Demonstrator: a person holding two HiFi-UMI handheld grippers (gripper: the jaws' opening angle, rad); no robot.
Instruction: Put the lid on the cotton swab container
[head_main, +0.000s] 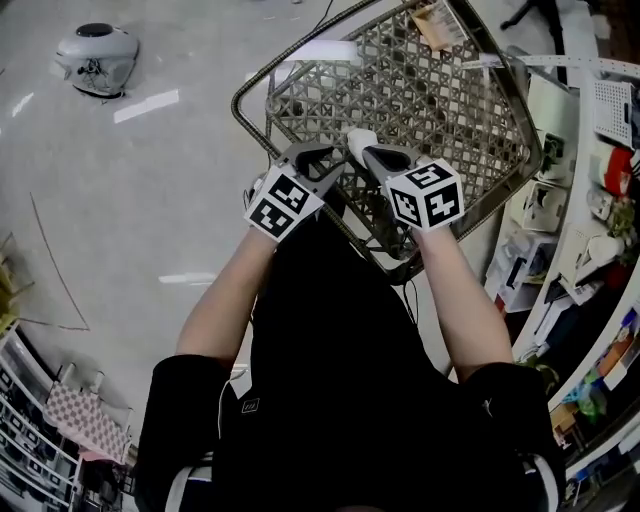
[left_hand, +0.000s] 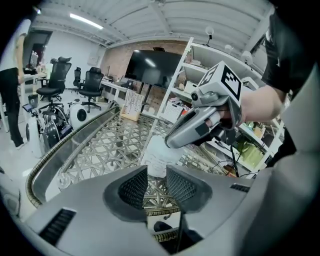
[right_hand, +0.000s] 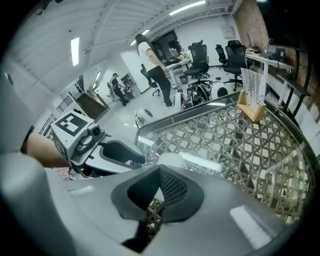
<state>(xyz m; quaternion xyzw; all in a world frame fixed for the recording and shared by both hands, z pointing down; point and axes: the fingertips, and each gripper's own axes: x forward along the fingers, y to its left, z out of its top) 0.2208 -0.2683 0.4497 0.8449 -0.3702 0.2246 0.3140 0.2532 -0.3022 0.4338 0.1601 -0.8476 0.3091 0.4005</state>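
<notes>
While both grippers hang over the lattice tabletop (head_main: 470, 100), the cotton swab container (left_hand: 159, 156) stands upright toward its near edge. Left gripper (left_hand: 156, 184): jaws apart, nothing between them; container just ahead of the tips, in line with the gap. Right gripper (right_hand: 159, 181): jaws drawn together at the tips, container's white top just beyond them. Contact between tips and container: cannot tell

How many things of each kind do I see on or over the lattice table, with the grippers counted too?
Grippers: 2, the left gripper and the right gripper
White container: 1
Wooden paper stand: 1
Total: 4
</notes>
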